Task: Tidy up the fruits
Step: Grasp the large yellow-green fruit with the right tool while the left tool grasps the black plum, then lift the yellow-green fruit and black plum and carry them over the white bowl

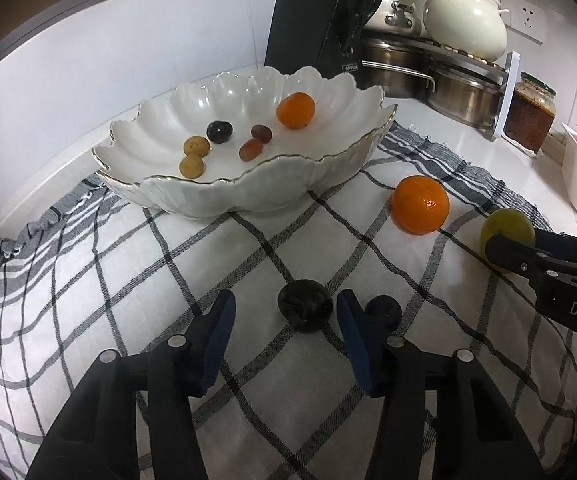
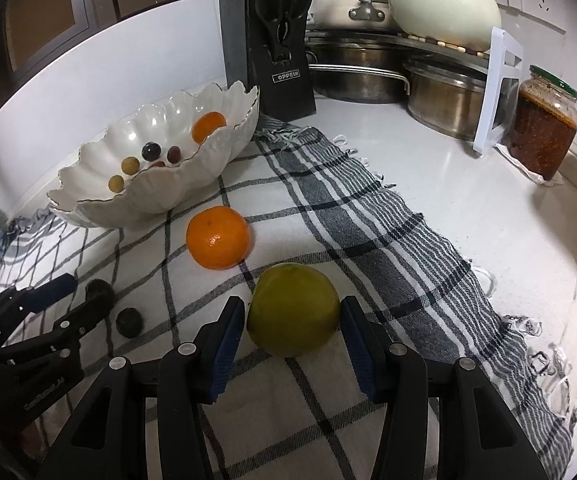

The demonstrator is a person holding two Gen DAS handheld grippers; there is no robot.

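Dim indoor light, heavy fisheye vignetting.

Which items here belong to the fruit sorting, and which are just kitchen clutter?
Job: white bowl, orange on cloth, green fruit, two dark fruits, left gripper, right gripper.
Clutter: knife block, steel pots, sauce jar.

Left gripper (image 1: 285, 312) spread wide, low; right gripper (image 2: 293, 322) likewise.

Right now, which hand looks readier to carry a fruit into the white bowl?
Right, probably: the right gripper closely brackets the green fruit, while the left gripper stands wider around a dark plum.
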